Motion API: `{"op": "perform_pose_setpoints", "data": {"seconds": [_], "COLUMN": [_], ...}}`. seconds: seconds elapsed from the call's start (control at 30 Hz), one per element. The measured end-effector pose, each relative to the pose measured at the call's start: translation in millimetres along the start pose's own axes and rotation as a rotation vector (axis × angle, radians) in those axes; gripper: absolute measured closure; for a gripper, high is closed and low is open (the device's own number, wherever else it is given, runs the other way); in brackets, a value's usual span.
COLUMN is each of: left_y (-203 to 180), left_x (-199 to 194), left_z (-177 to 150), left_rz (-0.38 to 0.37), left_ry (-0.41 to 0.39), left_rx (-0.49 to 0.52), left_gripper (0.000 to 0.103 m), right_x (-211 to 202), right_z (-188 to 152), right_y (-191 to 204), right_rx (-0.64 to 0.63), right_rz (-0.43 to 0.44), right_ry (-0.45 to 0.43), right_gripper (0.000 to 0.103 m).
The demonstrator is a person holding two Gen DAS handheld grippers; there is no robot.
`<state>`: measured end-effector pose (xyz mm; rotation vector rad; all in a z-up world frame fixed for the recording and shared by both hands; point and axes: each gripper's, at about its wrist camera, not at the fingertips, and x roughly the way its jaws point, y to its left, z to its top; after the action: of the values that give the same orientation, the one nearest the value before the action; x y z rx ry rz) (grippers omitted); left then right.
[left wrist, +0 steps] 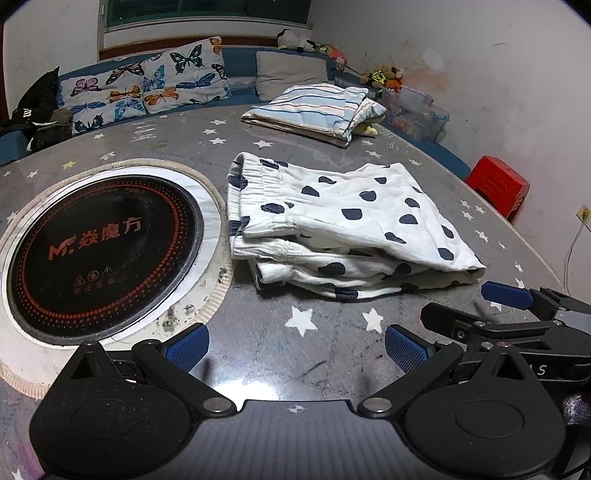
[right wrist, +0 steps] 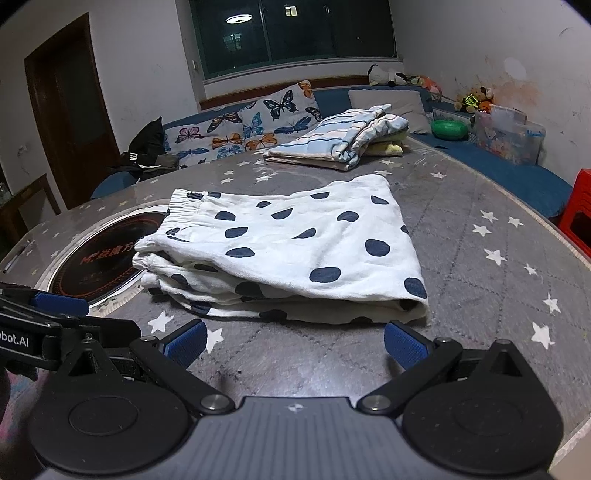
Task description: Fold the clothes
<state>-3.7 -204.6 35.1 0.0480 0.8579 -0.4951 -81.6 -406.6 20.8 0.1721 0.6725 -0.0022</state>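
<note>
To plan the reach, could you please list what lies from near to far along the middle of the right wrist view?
Right tongs → polka-dot folded garment → striped folded stack → butterfly cushion → window.

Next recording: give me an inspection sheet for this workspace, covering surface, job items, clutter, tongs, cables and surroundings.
Surface: round table under a grey star-print cover, with a built-in black cooktop.
Job items: polka-dot garment folded in layers at the centre; striped folded stack at the far side, apart from it.
Clutter: nothing seen loose on the table besides the clothes.
Tongs: left tongs and right tongs both open, holding nothing, hovering short of the garment's near edge.
Cables: one thin cord hanging from a wall socket on the right.
Surroundings: blue bench with butterfly cushions, soft toys, clear storage box, red stool, dark window.
</note>
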Motion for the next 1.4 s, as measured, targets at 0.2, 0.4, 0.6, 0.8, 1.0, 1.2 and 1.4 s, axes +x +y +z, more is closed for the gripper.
{"op": "perform_pose_setpoints", "data": {"seconds": [0.2,0.4,0.6,0.8,1.0,1.2,1.4], "left_y": [-1,-1,0,0,2,5,6], "left_x": [3,6,9,12,14,15,15], "left_z": [3,5,7,8,8,10,12], "left_rz": [0.004,0.011,0.013,0.019,0.024,0.025,0.024], "left_ry": [0.005,0.011,0.015,0.022,0.023,0.022,0.017], "left_rx": [0.006,0.013,0.014,0.015,0.016,0.013,0.012], "left_gripper": [0.000,0.000,0.000,0.000,0.000,0.000,0.000], "right_x": [2,4,8,11,13,17,19], "right_z": [2,4,5,5,6,5,7], "right_y": [1,0,-1,-3,-3,-2,-2], "right_rx": [-0.003,-0.001,0.004,0.012,0.011,0.013,0.018], "right_rz": [0.002,0.000,-0.004,-0.013,-0.015,-0.021,-0.031], "right_ry": [0.002,0.008,0.013,0.022,0.027,0.036,0.038], "right_gripper": [0.000,0.000,0.000,0.000,0.000,0.000,0.000]}}
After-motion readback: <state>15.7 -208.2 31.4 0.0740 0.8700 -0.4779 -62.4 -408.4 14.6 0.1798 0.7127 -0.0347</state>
